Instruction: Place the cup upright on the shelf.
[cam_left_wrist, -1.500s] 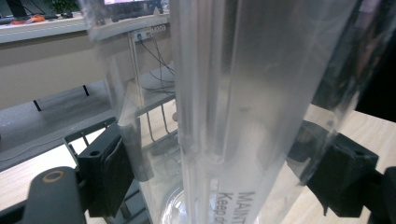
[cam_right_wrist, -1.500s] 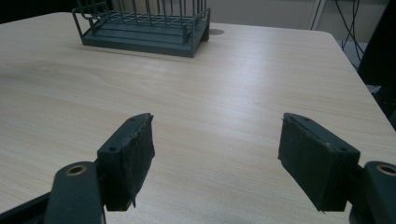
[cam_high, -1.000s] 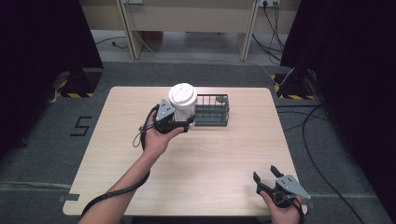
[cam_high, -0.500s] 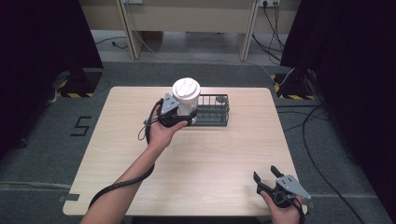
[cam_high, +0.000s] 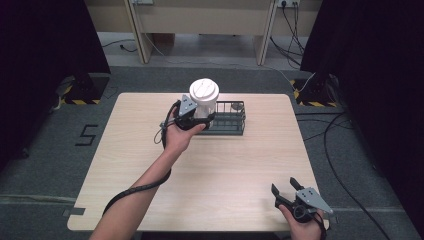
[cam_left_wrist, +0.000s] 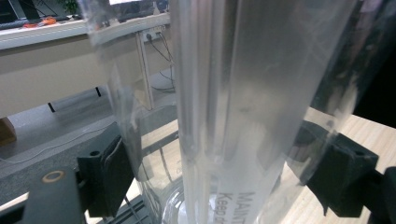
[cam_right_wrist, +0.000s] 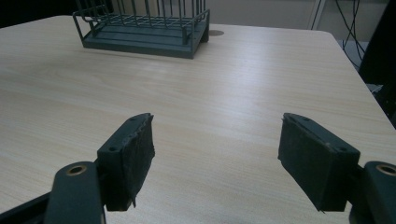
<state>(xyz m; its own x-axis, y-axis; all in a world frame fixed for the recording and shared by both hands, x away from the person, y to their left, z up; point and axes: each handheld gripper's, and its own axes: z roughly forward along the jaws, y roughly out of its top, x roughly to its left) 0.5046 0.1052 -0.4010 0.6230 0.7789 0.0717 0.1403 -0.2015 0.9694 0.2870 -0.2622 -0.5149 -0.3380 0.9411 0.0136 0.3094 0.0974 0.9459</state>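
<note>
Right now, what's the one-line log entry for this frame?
left gripper: shut on clear jar, over wire basket | right gripper: open, near table corner

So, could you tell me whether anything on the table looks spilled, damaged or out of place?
Nothing stands out. The left gripper holds a clear container with a white lid upright at the wire basket's left end, and the right gripper is open over bare wooden table. No spill or damage shows.
</note>
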